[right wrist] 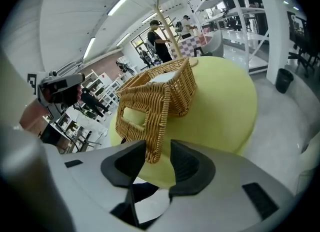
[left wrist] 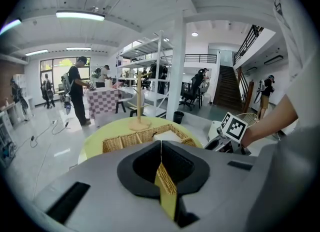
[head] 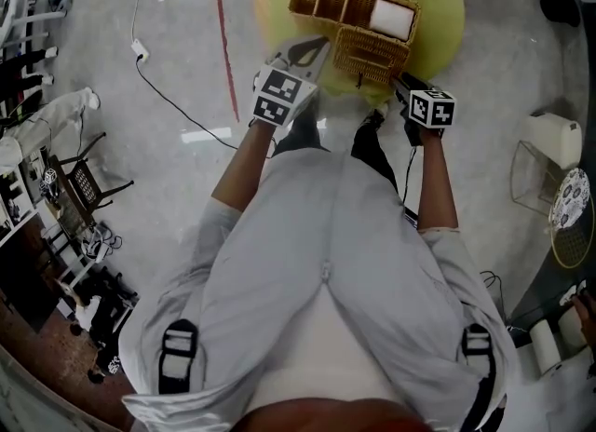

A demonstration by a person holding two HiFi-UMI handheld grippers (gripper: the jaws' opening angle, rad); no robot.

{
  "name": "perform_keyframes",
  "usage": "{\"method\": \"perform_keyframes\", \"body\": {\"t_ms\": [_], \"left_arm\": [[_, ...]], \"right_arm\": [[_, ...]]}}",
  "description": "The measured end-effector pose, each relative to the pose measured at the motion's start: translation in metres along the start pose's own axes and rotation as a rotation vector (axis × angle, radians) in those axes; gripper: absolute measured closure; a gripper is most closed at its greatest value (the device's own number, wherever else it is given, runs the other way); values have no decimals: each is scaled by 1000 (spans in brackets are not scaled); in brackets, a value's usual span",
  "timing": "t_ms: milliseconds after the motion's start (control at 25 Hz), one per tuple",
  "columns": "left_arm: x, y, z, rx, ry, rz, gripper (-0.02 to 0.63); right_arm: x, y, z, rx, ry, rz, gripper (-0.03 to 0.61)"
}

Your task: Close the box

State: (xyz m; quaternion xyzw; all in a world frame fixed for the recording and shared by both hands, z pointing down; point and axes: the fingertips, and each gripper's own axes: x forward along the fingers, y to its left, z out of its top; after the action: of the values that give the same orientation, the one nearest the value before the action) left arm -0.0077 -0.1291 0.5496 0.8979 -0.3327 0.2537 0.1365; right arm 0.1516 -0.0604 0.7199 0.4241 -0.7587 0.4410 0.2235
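A wicker box point(head: 354, 6) with several compartments stands on a round yellow-green table point(head: 442, 11). A white block point(head: 391, 19) lies in one compartment. The box's wicker lid point(head: 372, 53) hangs open over the near side, toward me. My left gripper point(head: 312, 48) is at the lid's left edge. In the left gripper view its jaws point(left wrist: 161, 148) are shut on a strip of the lid's wicker point(left wrist: 166, 186). My right gripper point(head: 402, 86) is at the lid's right corner. In the right gripper view the lid point(right wrist: 145, 116) hangs between the jaws point(right wrist: 156, 158), with a gap to the right pad.
A wooden stand point(left wrist: 138, 123) rises from the table behind the box. On the floor at the left lie a cable with a power strip point(head: 140, 48) and a red line point(head: 223, 39). A wire basket point(head: 535, 174) stands to the right. People and shelves are in the background.
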Motion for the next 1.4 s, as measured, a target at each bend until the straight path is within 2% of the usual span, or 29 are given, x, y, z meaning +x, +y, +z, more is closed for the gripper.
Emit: {"method": "perform_keyframes", "body": {"t_ms": [160, 360, 760, 920, 1120, 1400], "left_arm": [[-1, 1, 1, 1, -3, 2, 584], [-4, 6, 8, 5, -27, 22, 584], [-11, 14, 30, 12, -91, 37, 584], [-13, 14, 41, 16, -113, 33, 584], [-15, 16, 48, 14, -128, 28, 584], [-14, 17, 47, -12, -132, 12, 584]], "right_arm": [[1, 8, 1, 8, -6, 41, 420], [-5, 11, 3, 10, -6, 43, 451], [-36, 36, 16, -18, -26, 179, 419], [-50, 44, 26, 33, -48, 242, 417], [-57, 48, 33, 83, -58, 268, 417], [-68, 53, 48, 244, -79, 388, 414]]}}
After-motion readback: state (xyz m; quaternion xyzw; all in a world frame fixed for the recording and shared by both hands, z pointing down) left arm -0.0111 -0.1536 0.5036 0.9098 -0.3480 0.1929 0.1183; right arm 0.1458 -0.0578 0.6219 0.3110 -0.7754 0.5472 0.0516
